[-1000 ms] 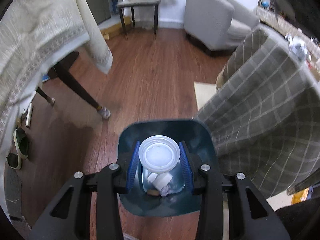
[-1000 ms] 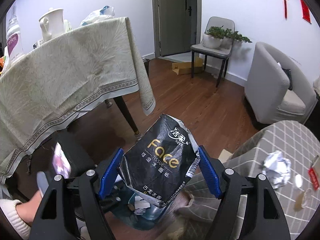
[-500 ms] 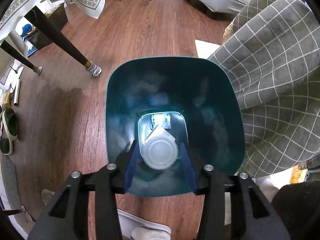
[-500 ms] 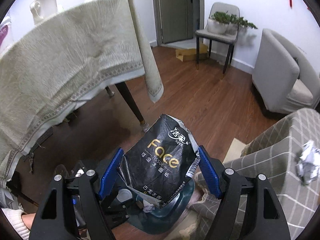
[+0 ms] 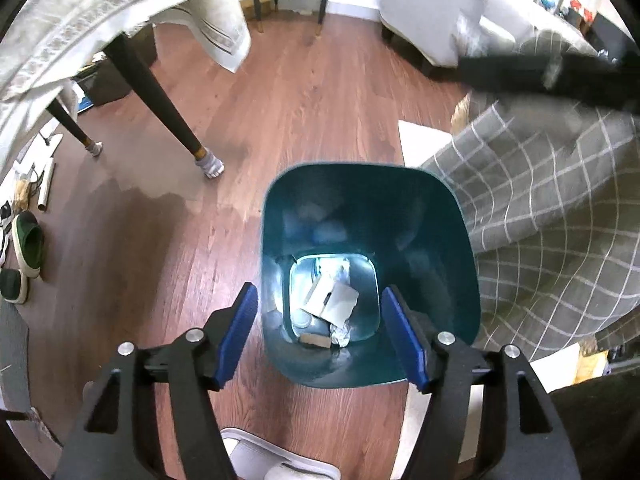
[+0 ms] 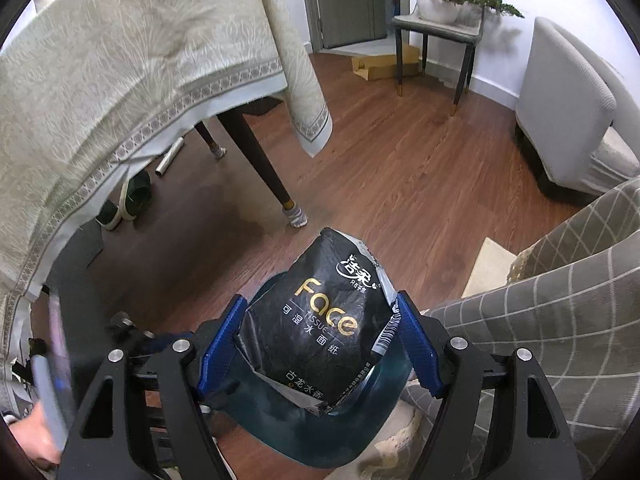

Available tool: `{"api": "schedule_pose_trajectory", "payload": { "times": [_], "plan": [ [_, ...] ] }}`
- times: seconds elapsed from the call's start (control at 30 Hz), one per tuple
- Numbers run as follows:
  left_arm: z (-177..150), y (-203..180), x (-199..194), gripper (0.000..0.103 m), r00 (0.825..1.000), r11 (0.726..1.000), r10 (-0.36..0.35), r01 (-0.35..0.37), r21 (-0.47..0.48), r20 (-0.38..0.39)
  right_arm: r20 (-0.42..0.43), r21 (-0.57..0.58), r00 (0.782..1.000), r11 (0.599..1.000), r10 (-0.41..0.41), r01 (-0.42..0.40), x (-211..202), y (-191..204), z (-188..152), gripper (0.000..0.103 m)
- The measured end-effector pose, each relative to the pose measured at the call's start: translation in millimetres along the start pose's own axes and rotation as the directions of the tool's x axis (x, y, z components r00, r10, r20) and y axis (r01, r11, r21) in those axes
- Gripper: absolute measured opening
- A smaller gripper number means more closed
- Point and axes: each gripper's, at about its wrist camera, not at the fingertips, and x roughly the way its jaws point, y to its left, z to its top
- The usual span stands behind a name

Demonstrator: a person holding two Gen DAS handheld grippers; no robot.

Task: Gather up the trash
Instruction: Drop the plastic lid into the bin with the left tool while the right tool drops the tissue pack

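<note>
Tissue pack (image 6: pixel 320 320) sits pinched between the right gripper (image 6: pixel 320 344) pads, its long axis running forward away from the tool, top end pointing ahead, with the bin (image 6: pixel 312 428) just beneath the tips, likely lined up for a drop. Left gripper (image 5: pixel 320 334) hangs wide and empty directly above the bin (image 5: pixel 452 280), scraps (image 5: pixel 328 300) lying below.

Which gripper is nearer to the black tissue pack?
Right. The right gripper grips the black tissue pack above the teal bin; the left gripper hangs open over the bin.
</note>
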Motion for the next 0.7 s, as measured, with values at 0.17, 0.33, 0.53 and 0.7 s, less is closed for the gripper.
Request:
{"api": "schedule_pose_trajectory", "payload": {
  "times": [0.17, 0.33, 0.53, 0.7],
  "plan": [
    [6.6, 11.4, -24.0, 0.069, 0.998, 0.999, 0.014, -0.011, -0.05, 0.053, -0.04, 0.02, 0.999, 1.0, 0.008, -0.008, 24.1, 2.7, -5.0, 0.075],
    [11.9, 18.6, -50.0, 0.069, 0.993, 0.997, 0.026, -0.018, -0.071, 0.119, -0.083, 0.019, 0.997, 1.0, 0.006, -0.004, 45.9, 7.8, -12.1, 0.075],
    [19.3, 19.2, -77.3, 0.066, 0.982, 0.996, 0.019, -0.002, -0.091, 0.189, -0.142, 0.002, 0.99, 1.0, 0.006, -0.006, 72.9, 17.1, -23.7, 0.075],
    [25.1, 13.2, -101.8, 0.064, 0.967, 0.996, 0.018, 0.005, -0.088, 0.253, -0.188, -0.014, 0.982, 1.0, 0.003, -0.006, 94.5, 22.2, -35.5, 0.075]
  ]
}}
